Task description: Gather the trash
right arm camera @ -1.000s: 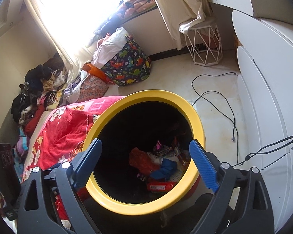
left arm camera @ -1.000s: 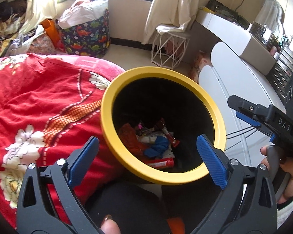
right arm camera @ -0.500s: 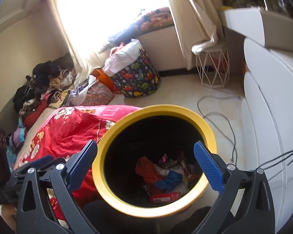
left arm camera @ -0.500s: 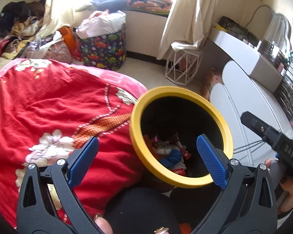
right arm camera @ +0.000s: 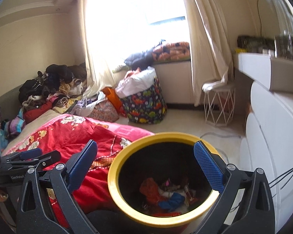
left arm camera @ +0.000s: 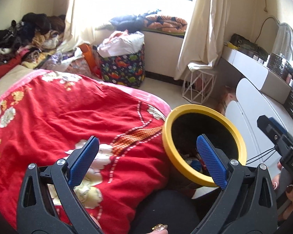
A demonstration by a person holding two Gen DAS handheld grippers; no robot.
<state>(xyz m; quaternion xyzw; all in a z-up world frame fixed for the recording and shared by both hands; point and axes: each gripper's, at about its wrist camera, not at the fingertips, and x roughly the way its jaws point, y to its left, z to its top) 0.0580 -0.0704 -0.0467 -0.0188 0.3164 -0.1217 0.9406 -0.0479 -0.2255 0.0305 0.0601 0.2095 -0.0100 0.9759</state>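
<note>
Below the right gripper [right arm camera: 144, 163], jaws wide and empty, trash [right arm camera: 166, 195] fills the bin [right arm camera: 115, 183].

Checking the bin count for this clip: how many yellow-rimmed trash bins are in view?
1. The yellow-rimmed bin stands on the floor beside the red blanket, already holding wrappers. Others may sit out of view.

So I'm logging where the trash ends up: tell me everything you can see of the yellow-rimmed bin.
The bin is round, with a thick, smooth yellow rim and a black interior. It stands upright and open, with no lid in view, beside the red floral blanket, which appears to press against its left side. At the bottom lie crumpled wrappers in orange, blue, white and red.
</note>
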